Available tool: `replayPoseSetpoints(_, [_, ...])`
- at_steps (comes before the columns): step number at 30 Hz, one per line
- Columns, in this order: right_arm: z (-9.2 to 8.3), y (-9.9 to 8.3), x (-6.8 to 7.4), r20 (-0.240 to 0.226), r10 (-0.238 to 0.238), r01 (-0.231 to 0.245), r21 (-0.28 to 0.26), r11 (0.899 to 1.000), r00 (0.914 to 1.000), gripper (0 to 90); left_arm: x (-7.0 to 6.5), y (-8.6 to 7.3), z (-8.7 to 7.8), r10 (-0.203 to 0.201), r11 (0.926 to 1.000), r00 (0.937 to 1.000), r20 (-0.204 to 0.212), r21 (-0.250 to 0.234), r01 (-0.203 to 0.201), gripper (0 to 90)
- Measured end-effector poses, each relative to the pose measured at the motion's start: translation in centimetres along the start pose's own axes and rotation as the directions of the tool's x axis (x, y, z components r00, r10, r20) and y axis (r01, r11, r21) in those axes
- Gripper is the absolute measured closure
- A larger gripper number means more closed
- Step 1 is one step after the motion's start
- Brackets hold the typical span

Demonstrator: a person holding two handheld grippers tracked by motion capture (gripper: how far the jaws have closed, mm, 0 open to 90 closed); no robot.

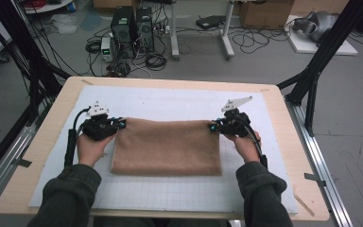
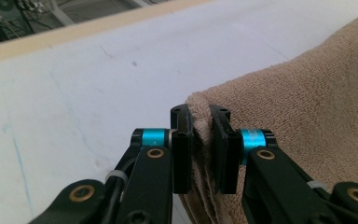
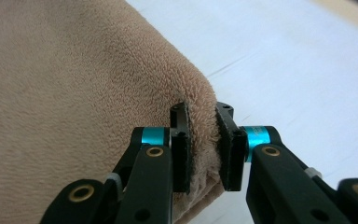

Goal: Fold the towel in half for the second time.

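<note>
left gripper pinching far left corner of brown towel, cloth bunched between both pads. right gripper pinching far right corner likewise. towel stretched between the two grippers, near part lying on white mat. wooden table outside each gripper, beneath mat.

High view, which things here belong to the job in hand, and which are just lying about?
In the job:
- tan terry-cloth towel, folded flat
- left claw, shut on its far left corner
- right claw, shut on its far right corner
- white gridded mat beneath

Lying about:
- two black computer towers on the floor
- brown cardboard box
- tangled black cables
</note>
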State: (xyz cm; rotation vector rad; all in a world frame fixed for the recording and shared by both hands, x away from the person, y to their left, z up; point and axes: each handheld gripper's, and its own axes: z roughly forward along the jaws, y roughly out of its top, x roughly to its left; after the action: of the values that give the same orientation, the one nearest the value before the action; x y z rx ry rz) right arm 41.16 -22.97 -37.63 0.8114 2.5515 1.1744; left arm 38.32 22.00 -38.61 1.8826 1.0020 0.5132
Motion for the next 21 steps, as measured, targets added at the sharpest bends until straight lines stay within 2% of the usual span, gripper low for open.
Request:
replayPoseSetpoints(4, [0.4,2.3,-1.8,0.055,-0.014,0.013,0.017,1.0,0.9984,78.3,1.2,2.3,1.6,0.02,0.9998,0.9994,-0.027,0.002,-0.02,80.0])
replayPoseSetpoints(6, [0.7,3.2,-3.0,0.082,0.009,-0.011,0.022,1.0,0.9966,76.1,1.7,3.1,2.7,0.024,0.9996,0.9984,-0.052,0.015,-0.023,76.9])
replayPoseSetpoints(7, [1.0,3.3,-3.4,0.1,0.023,-0.026,0.023,0.999,0.9947,69.2,1.7,3.2,3.1,0.015,0.9996,0.9963,-0.084,0.025,-0.013,70.7])
replayPoseSetpoints(8, [1.3,3.3,-3.7,0.129,0.039,-0.041,0.014,0.999,0.9909,58.2,1.8,3.0,3.3,-0.006,0.9996,0.9967,-0.081,0.026,0.009,63.3])
replayPoseSetpoints(9, [1.5,3.2,-3.8,0.148,0.051,-0.053,0.01,0.999,0.9876,52.1,1.8,2.7,3.4,-0.022,0.9989,0.9973,-0.071,0.039,0.025,59.2])
replayPoseSetpoints(10, [1.9,3.0,-3.9,0.146,0.069,-0.072,0.018,0.997,0.9869,49.1,1.7,2.4,3.5,-0.011,0.9979,0.998,-0.062,0.063,0.015,56.7])
replayPoseSetpoints(12, [2.3,2.4,-3.4,0.115,0.066,-0.071,0.037,0.997,0.9912,46.8,1.3,1.5,3.1,0.009,0.9976,0.9993,-0.035,0.069,-0.007,55.9])
replayPoseSetpoints(13, [2.6,2.3,-3.2,0.11,0.059,-0.066,0.066,0.996,0.9922,44.2,1.2,1.0,2.8,0.004,0.9977,0.9998,-0.021,0.067,-0.003,55.8])
replayPoseSetpoints(14, [2.8,2.2,-2.9,0.092,0.075,-0.083,0.089,0.993,0.9929,43.4,0.9,0.5,2.6,0.003,0.9977,1.0,-0.007,0.068,-0.002,55.1])
replayPoseSetpoints(15, [2.9,2.1,-2.6,0.064,0.085,-0.091,0.094,0.991,0.9943,43.3,0.6,0.1,2.2,0.014,0.9974,0.9999,0.008,0.07,-0.014,54.2])
replayPoseSetpoints(16, [3.0,2.0,-2.1,0.053,0.072,-0.077,0.103,0.992,0.996,43.5,0.3,-0.4,1.9,0.03,0.9967,0.9994,0.016,0.075,-0.031,54.2])
replayPoseSetpoints(17, [2.9,1.9,-1.3,0.077,0.039,-0.046,0.096,0.994,0.9963,44.8,0.0,-1.0,1.5,0.023,0.9977,0.9994,0.024,0.063,-0.024,53.9])
replayPoseSetpoints(18, [2.7,1.6,-0.6,0.086,0.014,-0.02,0.068,0.998,0.9962,46.1,-0.2,-1.6,1.2,0.031,0.9969,0.9989,0.037,0.072,-0.033,53.9])
replayPoseSetpoints(19, [2.7,1.3,-0.2,0.073,0.015,-0.019,0.05,0.999,0.9972,45.8,-0.4,-2.1,0.9,0.041,0.9954,0.9983,0.04,0.085,-0.044,53.6])
replayPoseSetpoints(21, [2.7,0.6,0.5,0.071,0.02,-0.024,0.055,0.998,0.9973,45.6,-0.8,-3.1,0.3,0.058,0.9929,0.9975,0.041,0.102,-0.062,53.1])
